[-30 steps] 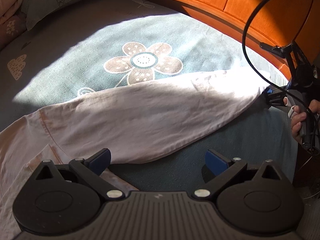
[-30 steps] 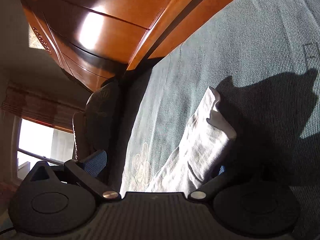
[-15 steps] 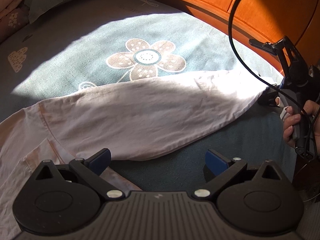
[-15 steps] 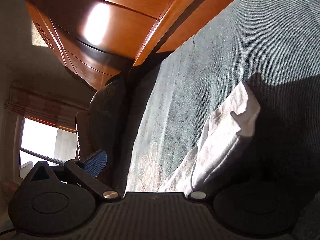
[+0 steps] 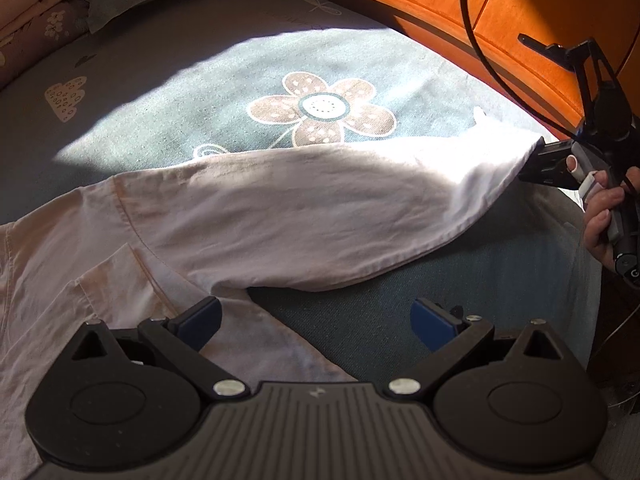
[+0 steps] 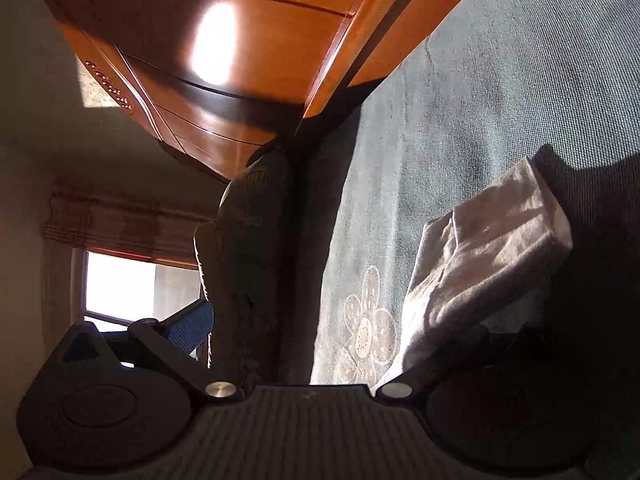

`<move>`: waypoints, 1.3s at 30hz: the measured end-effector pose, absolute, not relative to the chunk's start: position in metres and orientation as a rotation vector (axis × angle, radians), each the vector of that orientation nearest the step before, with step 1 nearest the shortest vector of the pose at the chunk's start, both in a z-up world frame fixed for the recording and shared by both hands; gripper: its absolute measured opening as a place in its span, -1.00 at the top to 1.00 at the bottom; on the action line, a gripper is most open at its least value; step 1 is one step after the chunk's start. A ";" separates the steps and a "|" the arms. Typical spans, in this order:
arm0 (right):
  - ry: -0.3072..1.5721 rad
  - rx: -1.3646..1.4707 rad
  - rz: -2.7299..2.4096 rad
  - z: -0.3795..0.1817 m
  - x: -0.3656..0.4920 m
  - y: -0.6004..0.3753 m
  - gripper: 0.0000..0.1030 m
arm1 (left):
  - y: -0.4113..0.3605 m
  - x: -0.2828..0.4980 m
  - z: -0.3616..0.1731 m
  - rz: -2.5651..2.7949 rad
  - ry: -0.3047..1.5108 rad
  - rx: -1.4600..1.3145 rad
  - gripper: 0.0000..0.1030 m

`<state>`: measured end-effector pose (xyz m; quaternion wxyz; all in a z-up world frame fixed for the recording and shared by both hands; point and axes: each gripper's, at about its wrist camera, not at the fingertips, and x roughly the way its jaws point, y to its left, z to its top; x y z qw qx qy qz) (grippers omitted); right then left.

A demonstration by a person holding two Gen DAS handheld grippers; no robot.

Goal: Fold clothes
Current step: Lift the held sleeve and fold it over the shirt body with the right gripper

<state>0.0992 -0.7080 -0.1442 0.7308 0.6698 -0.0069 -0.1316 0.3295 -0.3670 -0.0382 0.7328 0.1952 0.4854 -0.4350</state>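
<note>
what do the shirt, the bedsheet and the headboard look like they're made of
Shirt: thin woven cloth, probably cotton, matte, with fine creases and stitched seams.
Bedsheet: coarser printed fabric, matte, with a visible weave.
Headboard: likely varnished wood, orange-brown and glossy with a bright glare.

1. The pale pink cotton shirt's long sleeve (image 5: 320, 216) now stretches further across the grey-green flower-printed bedsheet (image 5: 224, 92), its cuff end drawn closer to the orange wooden bed frame (image 5: 516, 20).
2. The black right gripper (image 5: 536, 160) at that cuff has risen in the left wrist view compared with a second ago.
3. In the right wrist view the cuff (image 6: 512, 220) has gone from a narrow, pointed fold to a wider, blockier, sunlit end, lying further right.
4. The flower print (image 6: 366, 332) shows more fully beside the sleeve.
</note>
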 end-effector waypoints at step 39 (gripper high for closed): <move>0.013 1.446 0.113 -0.048 0.253 -0.551 -1.00 | -0.173 0.332 -0.015 -0.841 1.070 0.404 -0.95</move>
